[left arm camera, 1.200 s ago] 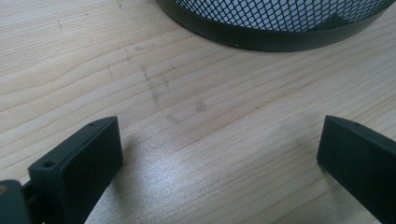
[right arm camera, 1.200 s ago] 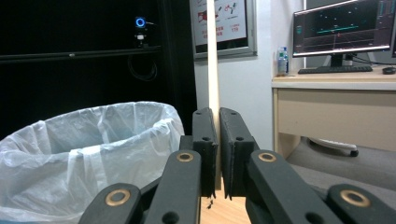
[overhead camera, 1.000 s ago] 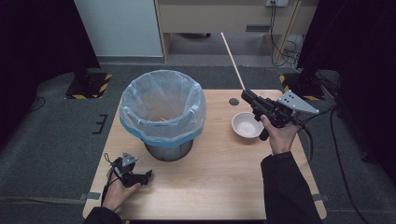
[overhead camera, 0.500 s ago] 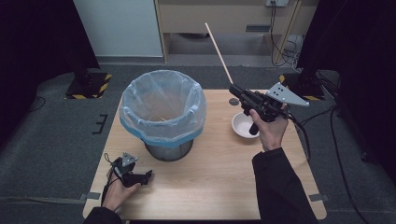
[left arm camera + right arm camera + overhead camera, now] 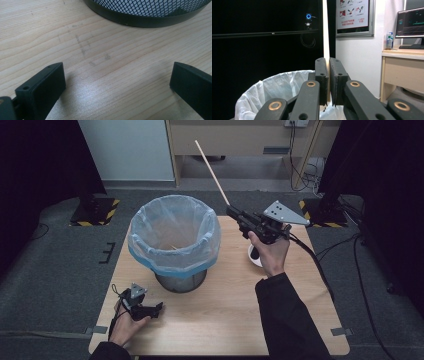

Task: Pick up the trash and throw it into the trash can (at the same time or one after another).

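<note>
Right gripper [image 5: 234,212]: pinching a long stick [image 5: 212,166], now carried from the bowl [image 5: 252,257] towards the bin [image 5: 172,240], probably for dropping. Left gripper [image 5: 159,307]: spread, resting on worktop [image 5: 225,320].

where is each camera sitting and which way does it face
High view: above the person's side, looking forward and down on the table; both forearms, left gripper, right gripper clamping a stick.
Left gripper view: low over the wood, facing the bin; its two jaws stand wide apart.
Right gripper view: raised, facing the room over the bin; jaws pinch the stick.
Shared: all three show the bin.
</note>
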Demonstrator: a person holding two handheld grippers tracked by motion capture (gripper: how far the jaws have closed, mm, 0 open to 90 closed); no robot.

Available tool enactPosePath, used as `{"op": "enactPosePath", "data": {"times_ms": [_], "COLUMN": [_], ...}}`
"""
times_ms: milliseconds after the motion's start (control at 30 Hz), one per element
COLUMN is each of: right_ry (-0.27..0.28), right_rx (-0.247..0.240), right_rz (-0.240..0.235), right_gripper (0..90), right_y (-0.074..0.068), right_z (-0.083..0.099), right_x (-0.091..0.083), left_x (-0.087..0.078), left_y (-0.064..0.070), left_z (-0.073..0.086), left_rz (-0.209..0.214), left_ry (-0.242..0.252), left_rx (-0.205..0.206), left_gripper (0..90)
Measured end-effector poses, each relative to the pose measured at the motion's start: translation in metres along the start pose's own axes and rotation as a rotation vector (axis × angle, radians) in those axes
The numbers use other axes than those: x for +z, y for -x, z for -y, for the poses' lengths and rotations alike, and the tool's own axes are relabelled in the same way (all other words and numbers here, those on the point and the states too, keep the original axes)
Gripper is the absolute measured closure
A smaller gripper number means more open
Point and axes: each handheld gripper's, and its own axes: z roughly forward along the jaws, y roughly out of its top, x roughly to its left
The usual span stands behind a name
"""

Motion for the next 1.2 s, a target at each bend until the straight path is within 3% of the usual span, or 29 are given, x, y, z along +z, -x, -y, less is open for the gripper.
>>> {"op": "enactPosePath", "data": {"times_ms": [300,467,833,1200], "right_ry": [-0.003,-0.027,-0.038,-0.124], "right_rx": [0.033,0.008,0.026,0.018], "right_rz": [-0.015,-0.026,-0.061,-0.096], "right_gripper": [86.1,86.2,86.1,86.0], "right_y": [0.0,-0.003,-0.013,-0.03], "right_z": [0.005,0.001,-0.001,0.011], "right_x": [0.013,0.021,0.042,0.072], "left_x": [0.0,0.0,0.0,0.0], "left_y": [0.0,0.0,0.0,0.0], "left_z": [0.0,0.0,0.0,0.0], "left_rz": [0.0,0.001,0.002,0.003], "left_ry": [0.0,0.0,0.0,0.002], "left_rx": [0.0,0.002,0.003,0.002], "left_gripper": [0.0,0.0,0.0,0.0]}}
